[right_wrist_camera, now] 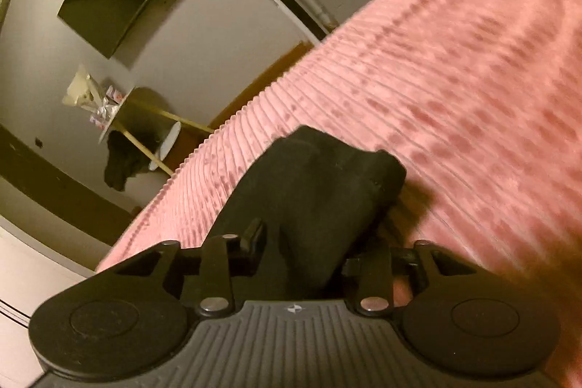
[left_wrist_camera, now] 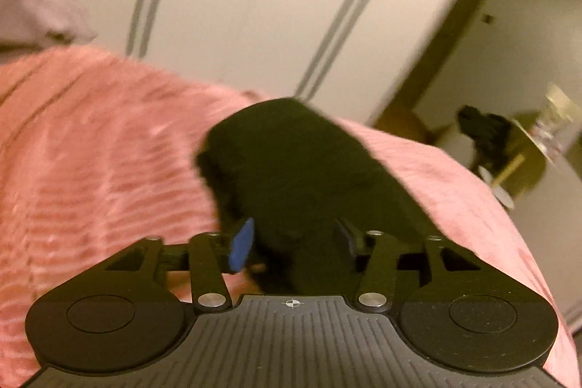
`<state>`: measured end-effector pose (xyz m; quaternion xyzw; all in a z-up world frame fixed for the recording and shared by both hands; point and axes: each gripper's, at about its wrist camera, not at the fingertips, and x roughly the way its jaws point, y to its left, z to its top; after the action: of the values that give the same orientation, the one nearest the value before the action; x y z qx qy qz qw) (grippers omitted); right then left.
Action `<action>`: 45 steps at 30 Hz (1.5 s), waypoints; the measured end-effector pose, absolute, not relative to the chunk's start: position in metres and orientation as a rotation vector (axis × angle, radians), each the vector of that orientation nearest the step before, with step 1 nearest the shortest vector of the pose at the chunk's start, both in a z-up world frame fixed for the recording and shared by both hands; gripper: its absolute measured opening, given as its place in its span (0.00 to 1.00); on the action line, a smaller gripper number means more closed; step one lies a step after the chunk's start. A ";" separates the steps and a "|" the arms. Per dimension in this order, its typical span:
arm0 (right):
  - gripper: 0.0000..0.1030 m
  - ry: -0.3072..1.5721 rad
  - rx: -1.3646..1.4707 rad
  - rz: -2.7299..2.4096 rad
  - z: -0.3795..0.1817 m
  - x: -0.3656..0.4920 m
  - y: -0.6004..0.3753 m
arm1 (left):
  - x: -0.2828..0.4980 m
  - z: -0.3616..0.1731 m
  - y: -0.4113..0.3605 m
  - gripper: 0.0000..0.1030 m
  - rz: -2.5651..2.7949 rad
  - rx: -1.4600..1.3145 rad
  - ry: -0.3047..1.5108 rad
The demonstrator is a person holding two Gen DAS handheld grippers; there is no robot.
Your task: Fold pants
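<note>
Black pants [left_wrist_camera: 291, 170] on pink bedspread [left_wrist_camera: 91, 151]. L wrist view: left gripper [left_wrist_camera: 294, 242] jaws wide, cloth lies between the pads but no squeeze visible; pants' long axis runs straight ahead, away from claw. R wrist view: right gripper [right_wrist_camera: 302, 253] jaws narrow, pants [right_wrist_camera: 313, 177] bunched between them, looks pinched; bundle runs fwd, slightly right. Both claws at near end, so next fold prob goes forward.

**Gripper hardware, both hands**

Left gripper [left_wrist_camera: 293, 242]: black linkage arms, silver pivot screws, two round black discs, ribbed grey housing bearing a small crosshair mark; one blue finger pad [left_wrist_camera: 242, 246]. Right gripper [right_wrist_camera: 302, 253]: same build, black fingers.
</note>
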<state>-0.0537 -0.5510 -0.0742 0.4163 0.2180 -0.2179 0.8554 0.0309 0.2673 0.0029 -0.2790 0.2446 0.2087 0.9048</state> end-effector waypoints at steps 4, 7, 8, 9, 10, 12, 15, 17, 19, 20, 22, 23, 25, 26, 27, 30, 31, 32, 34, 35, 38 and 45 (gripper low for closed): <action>0.04 0.486 0.811 -0.466 -0.063 -0.028 -0.545 | 0.051 0.009 0.240 0.80 0.360 -0.525 0.520; 0.03 0.460 0.791 -0.419 -0.042 -0.016 -0.539 | 0.065 0.005 0.219 0.80 0.297 -0.553 0.549; 0.03 0.403 0.830 -0.365 -0.033 -0.019 -0.539 | 0.070 0.004 0.213 0.80 0.277 -0.552 0.555; 0.03 0.339 0.868 -0.316 -0.025 -0.023 -0.540 | 0.074 0.004 0.206 0.80 0.260 -0.545 0.560; 0.03 0.264 0.891 -0.264 -0.019 -0.030 -0.541 | 0.078 0.004 0.199 0.80 0.245 -0.532 0.564; 0.03 0.196 0.881 -0.218 -0.015 -0.038 -0.545 | 0.086 0.001 0.190 0.80 0.222 -0.504 0.575; 0.42 0.360 0.831 -0.367 -0.032 -0.038 -0.558 | 0.094 -0.007 0.180 0.83 0.201 -0.478 0.604; 0.55 0.503 0.820 -0.550 -0.052 -0.045 -0.568 | 0.097 -0.013 0.174 0.83 0.190 -0.468 0.634; 0.54 0.481 0.855 -0.569 -0.063 -0.067 -0.569 | 0.099 -0.018 0.168 0.83 0.175 -0.442 0.660; 0.54 0.463 0.882 -0.562 -0.068 -0.079 -0.567 | 0.100 -0.019 0.165 0.84 0.170 -0.431 0.669; 0.54 0.464 0.922 -0.555 -0.078 -0.094 -0.563 | 0.104 -0.023 0.158 0.85 0.155 -0.422 0.689; 0.54 0.463 0.931 -0.549 -0.082 -0.099 -0.560 | 0.105 -0.025 0.154 0.86 0.143 -0.427 0.697; 0.54 0.450 0.949 -0.527 -0.089 -0.102 -0.557 | 0.108 -0.027 0.145 0.87 0.112 -0.444 0.714; 0.54 0.448 0.963 -0.522 -0.091 -0.102 -0.557 | 0.109 -0.028 0.139 0.87 0.092 -0.446 0.721; 0.54 0.445 0.978 -0.521 -0.093 -0.100 -0.558 | 0.110 -0.028 0.132 0.88 0.067 -0.439 0.724; 0.53 0.440 0.990 -0.501 -0.095 -0.084 -0.562 | 0.112 -0.028 0.102 0.90 -0.009 -0.360 0.739; 0.52 0.450 1.003 -0.497 -0.096 -0.075 -0.564 | 0.112 -0.029 0.091 0.91 -0.038 -0.319 0.742; 0.52 0.456 1.015 -0.484 -0.095 -0.072 -0.563 | 0.112 -0.029 0.083 0.92 -0.057 -0.290 0.746; 0.52 0.471 1.018 -0.470 -0.094 -0.064 -0.560 | 0.113 -0.033 0.070 0.92 -0.088 -0.230 0.760; 0.52 0.485 1.009 -0.477 -0.093 -0.061 -0.559 | 0.115 -0.037 0.066 0.92 -0.087 -0.205 0.771; 0.50 0.518 0.933 -0.543 -0.082 -0.060 -0.550 | 0.118 -0.043 0.064 0.92 -0.042 -0.155 0.789; 0.50 0.462 0.454 -0.700 -0.025 -0.046 -0.468 | 0.132 -0.041 0.068 0.92 0.044 -0.152 0.760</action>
<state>-0.0456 -0.4679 -0.0249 0.2186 0.2223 -0.3370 0.8884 0.1321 0.0684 -0.0406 -0.0740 0.3703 0.0214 0.9257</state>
